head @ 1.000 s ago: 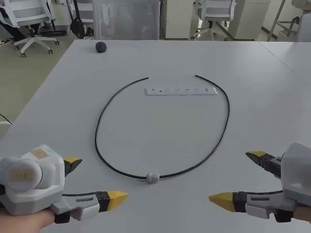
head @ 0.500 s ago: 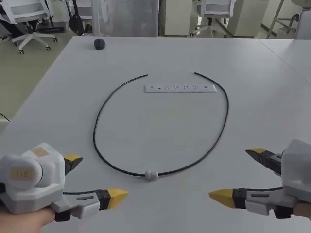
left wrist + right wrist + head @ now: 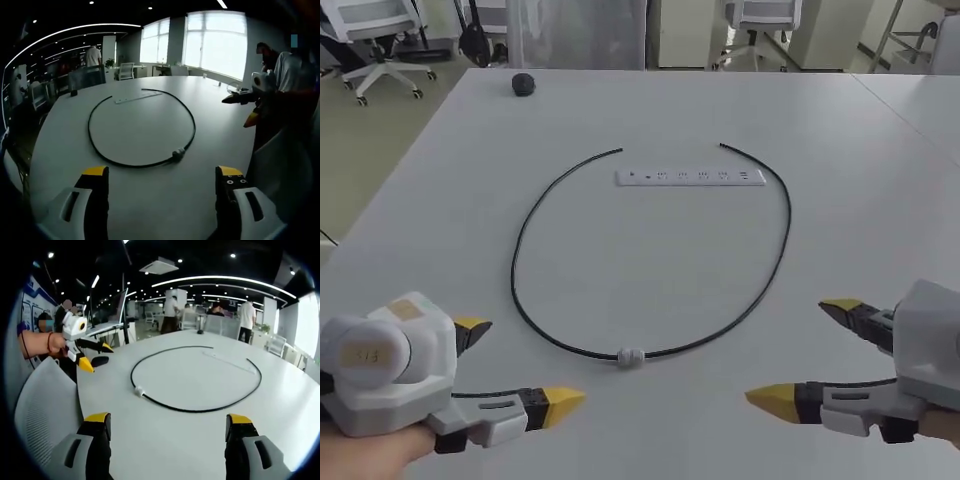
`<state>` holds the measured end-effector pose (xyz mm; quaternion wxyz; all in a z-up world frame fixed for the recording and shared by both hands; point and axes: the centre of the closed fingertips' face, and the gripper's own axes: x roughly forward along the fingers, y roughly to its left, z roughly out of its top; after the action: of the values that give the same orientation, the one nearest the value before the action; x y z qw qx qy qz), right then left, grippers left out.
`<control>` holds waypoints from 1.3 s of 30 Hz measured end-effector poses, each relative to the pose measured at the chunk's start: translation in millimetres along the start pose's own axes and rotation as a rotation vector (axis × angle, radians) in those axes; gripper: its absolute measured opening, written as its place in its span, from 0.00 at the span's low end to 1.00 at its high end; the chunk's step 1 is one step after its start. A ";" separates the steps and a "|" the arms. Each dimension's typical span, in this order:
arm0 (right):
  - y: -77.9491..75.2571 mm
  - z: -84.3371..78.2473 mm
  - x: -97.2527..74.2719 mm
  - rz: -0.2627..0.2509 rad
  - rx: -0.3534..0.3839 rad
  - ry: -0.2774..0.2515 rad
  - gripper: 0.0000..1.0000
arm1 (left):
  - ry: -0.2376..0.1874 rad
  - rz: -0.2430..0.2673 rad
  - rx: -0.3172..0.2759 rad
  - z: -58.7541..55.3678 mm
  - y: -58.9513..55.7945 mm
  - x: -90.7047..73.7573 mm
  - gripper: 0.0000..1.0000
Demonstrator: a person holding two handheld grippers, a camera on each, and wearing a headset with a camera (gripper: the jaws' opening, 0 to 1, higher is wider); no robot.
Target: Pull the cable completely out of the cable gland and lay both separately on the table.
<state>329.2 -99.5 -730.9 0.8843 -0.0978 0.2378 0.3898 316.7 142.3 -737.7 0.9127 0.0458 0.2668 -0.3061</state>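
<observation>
While both stand spread, the left gripper (image 3: 532,362) is nearer than the right gripper (image 3: 785,352) to the cable gland (image 3: 631,356) between them; the cable (image 3: 789,215) threads it along the table's (image 3: 420,200) near edge.

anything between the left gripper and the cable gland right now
Only bare table. In the left gripper view, the open left gripper faces the cable gland, threaded on the cable, with nothing in the way.

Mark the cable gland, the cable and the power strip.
cable gland (image 3: 631,356): head view, middle of its white body.
cable (image 3: 789,215): head view, right side of its loop.
power strip (image 3: 690,177): head view, middle of its top face.
</observation>
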 end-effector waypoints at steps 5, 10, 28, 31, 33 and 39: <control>0.7 0.0 0.2 0.003 -0.006 0.002 0.97 | 0.003 -0.001 0.000 -1.6 -0.4 0.3 0.88; 3.8 -0.3 1.4 0.013 -0.013 0.011 0.95 | 0.003 -0.005 -0.001 -2.3 -0.8 0.5 0.88; 31.0 13.9 25.4 0.131 -0.125 0.060 0.83 | 0.001 -0.016 0.005 -6.1 -6.1 -1.4 0.87; 36.2 17.6 32.7 0.155 -0.143 0.070 0.79 | 0.003 -0.020 0.006 -7.1 -8.2 -0.5 0.87; 39.1 20.4 38.2 0.170 -0.169 0.078 0.76 | -0.003 -0.022 0.009 -6.9 -9.2 0.2 0.87; 49.0 25.2 54.9 0.224 -0.217 0.104 0.70 | 0.004 -0.029 0.005 -9.5 -10.6 1.4 0.87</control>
<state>333.8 -22.0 -735.7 0.8060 -0.1859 0.2491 0.5037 307.2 135.3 -745.7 0.9075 0.0451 0.2686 -0.3198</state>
